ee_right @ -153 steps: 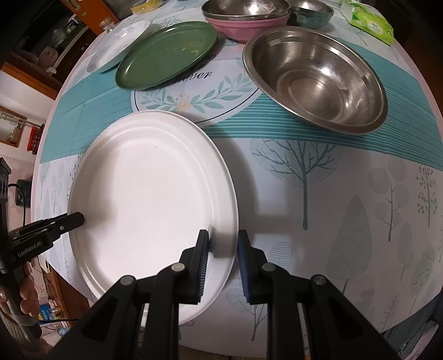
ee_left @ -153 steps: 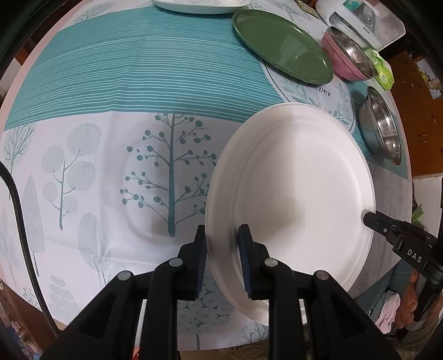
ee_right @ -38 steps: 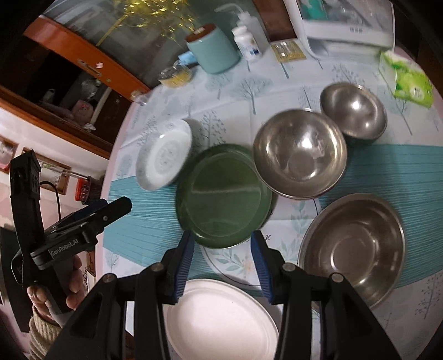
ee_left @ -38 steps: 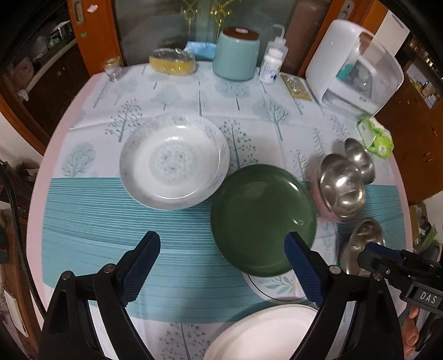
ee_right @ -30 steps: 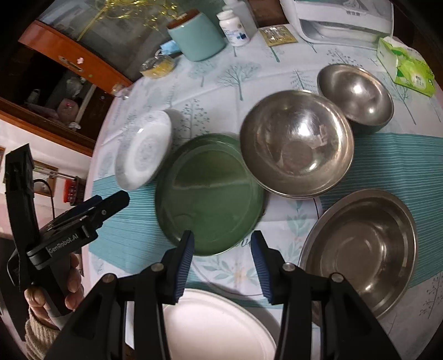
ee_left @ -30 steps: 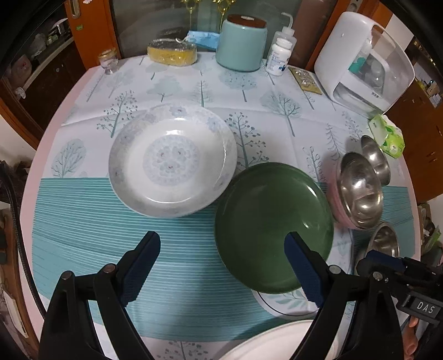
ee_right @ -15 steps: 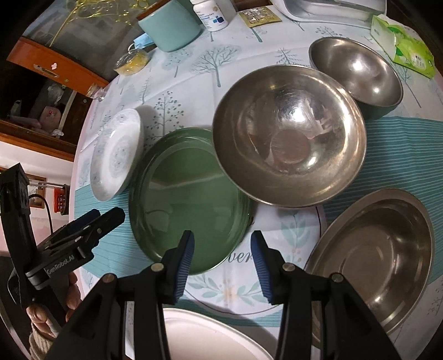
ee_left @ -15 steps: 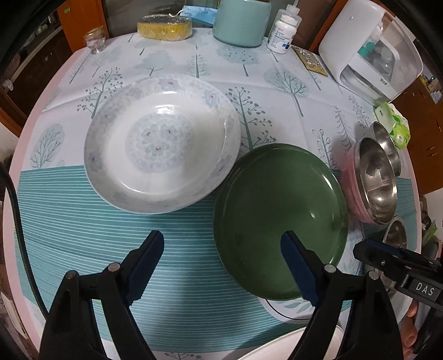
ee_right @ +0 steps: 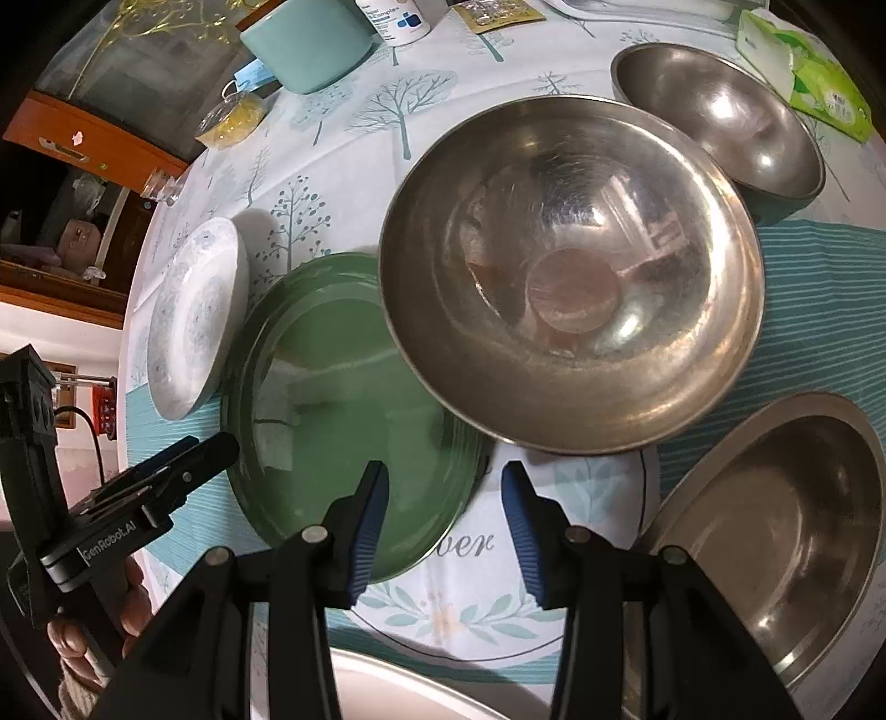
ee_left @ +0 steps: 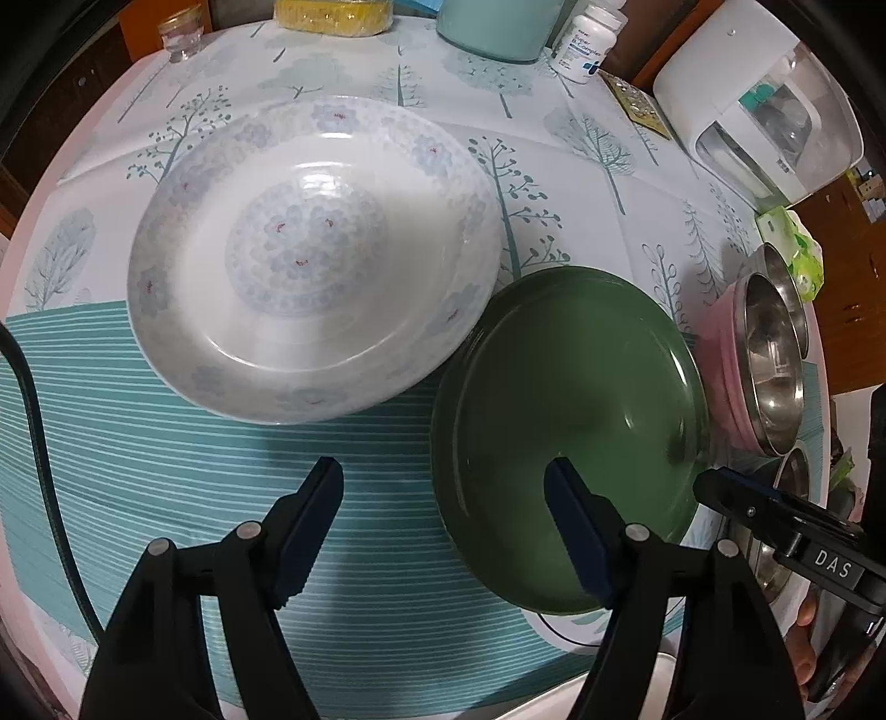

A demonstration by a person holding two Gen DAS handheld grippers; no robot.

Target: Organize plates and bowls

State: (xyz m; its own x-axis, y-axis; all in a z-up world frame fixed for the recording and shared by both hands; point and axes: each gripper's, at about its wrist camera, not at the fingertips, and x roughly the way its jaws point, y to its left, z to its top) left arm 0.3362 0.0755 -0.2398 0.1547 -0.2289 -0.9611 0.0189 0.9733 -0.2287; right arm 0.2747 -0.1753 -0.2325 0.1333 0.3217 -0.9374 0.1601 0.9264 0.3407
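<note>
A green plate (ee_left: 565, 421) lies mid-table; it also shows in the right wrist view (ee_right: 343, 421). My left gripper (ee_left: 443, 498) is open and empty, straddling the green plate's left rim. My right gripper (ee_right: 443, 498) is open and empty, straddling its right rim. A white floral plate (ee_left: 310, 255) lies to the left, also in the right wrist view (ee_right: 194, 315). A steel bowl sits in a pink bowl (ee_left: 725, 365); the steel bowl shows in the right wrist view (ee_right: 570, 266). A white plate's rim (ee_right: 421, 687) lies nearest me.
A small steel bowl (ee_right: 714, 116) and a wide steel basin (ee_right: 775, 531) stand on the right. A teal canister (ee_left: 498, 27), pill bottle (ee_left: 581, 44), white appliance (ee_left: 758, 105), tissue pack (ee_right: 803, 77) and yellow sponge (ee_left: 332, 11) line the far edge.
Earlier both grippers were shut on the white plate near the front edge; they let go. Both have since moved forward and down to the green plate, and the left's jaws narrowed.
</note>
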